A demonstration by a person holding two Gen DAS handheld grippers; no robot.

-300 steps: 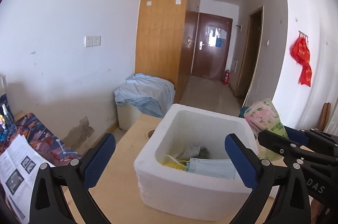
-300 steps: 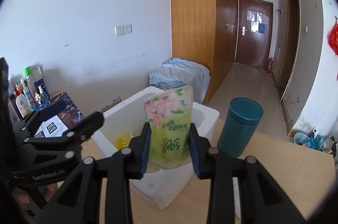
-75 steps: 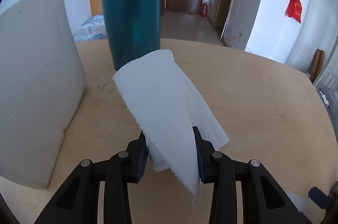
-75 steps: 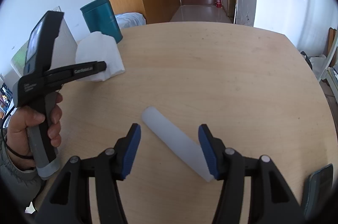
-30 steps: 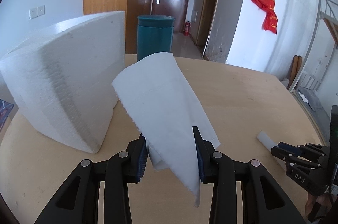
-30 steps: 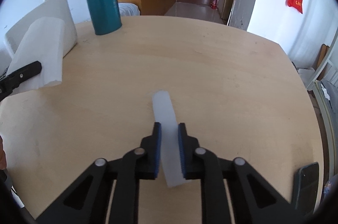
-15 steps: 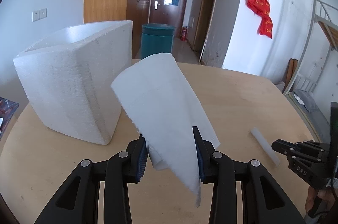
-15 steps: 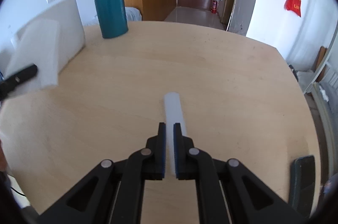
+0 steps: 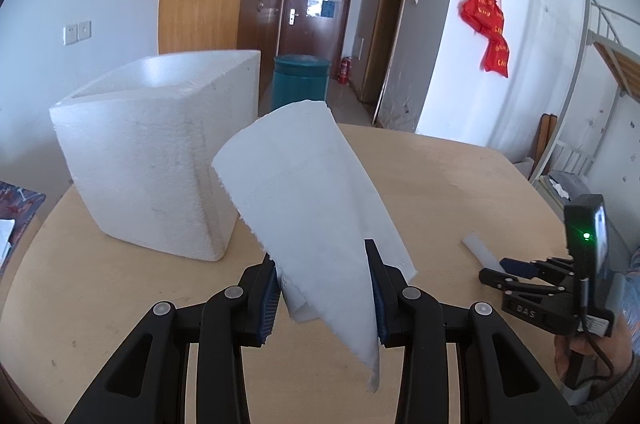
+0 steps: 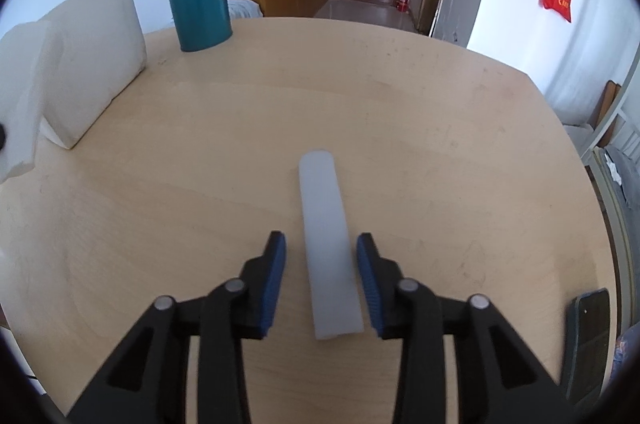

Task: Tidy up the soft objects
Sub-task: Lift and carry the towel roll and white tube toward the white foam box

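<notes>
Your left gripper (image 9: 324,288) is clamped on the tissue (image 9: 308,192), held up just right of the foam box (image 9: 156,160); next I'd lift it over the rim and drop it in. Your right gripper (image 10: 320,276) straddles the white strip (image 10: 326,248) on the table (image 10: 440,128), jaws apart, not touching it. The box's inside is hidden.

A round wooden desk (image 10: 440,128) carries a white strip (image 10: 328,248) lying between the fingers of the right gripper (image 10: 320,264), a foam box (image 9: 160,160) and a teal canister (image 10: 198,2) ahead to its left, and a dark phone (image 10: 588,340) at its right.
</notes>
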